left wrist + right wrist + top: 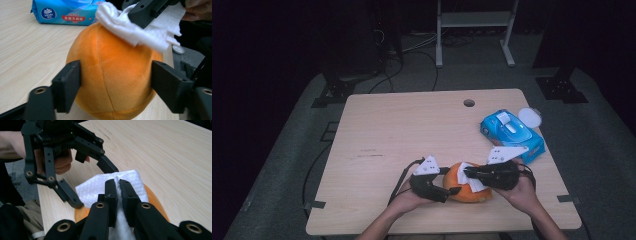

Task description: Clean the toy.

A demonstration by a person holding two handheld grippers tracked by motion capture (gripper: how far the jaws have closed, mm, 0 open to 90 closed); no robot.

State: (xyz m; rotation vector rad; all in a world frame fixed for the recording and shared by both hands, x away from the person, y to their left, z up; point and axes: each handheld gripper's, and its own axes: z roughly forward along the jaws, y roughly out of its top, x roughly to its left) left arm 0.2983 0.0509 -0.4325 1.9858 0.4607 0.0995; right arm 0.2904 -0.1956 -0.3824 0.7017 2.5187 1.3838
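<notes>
An orange plush ball [472, 195] rests near the table's front edge. My left gripper [452, 191] holds it from the left; in the left gripper view its two black jaws press the ball's [112, 70] sides. My right gripper [117, 187] is shut on a white wipe [92, 187] and lays it over the top of the ball [152, 200]. In the left gripper view the wipe [140, 30] drapes the ball's upper right, under the right gripper [147, 10]. The high view shows the right gripper [472, 174] coming in from the right.
A blue pack of wet wipes [512, 134] lies at the table's right side, with a round white lid [530, 117] behind it. The wooden table [412, 125] has a cable hole [469, 103] near its far edge. A metal stand [474, 20] is on the floor beyond.
</notes>
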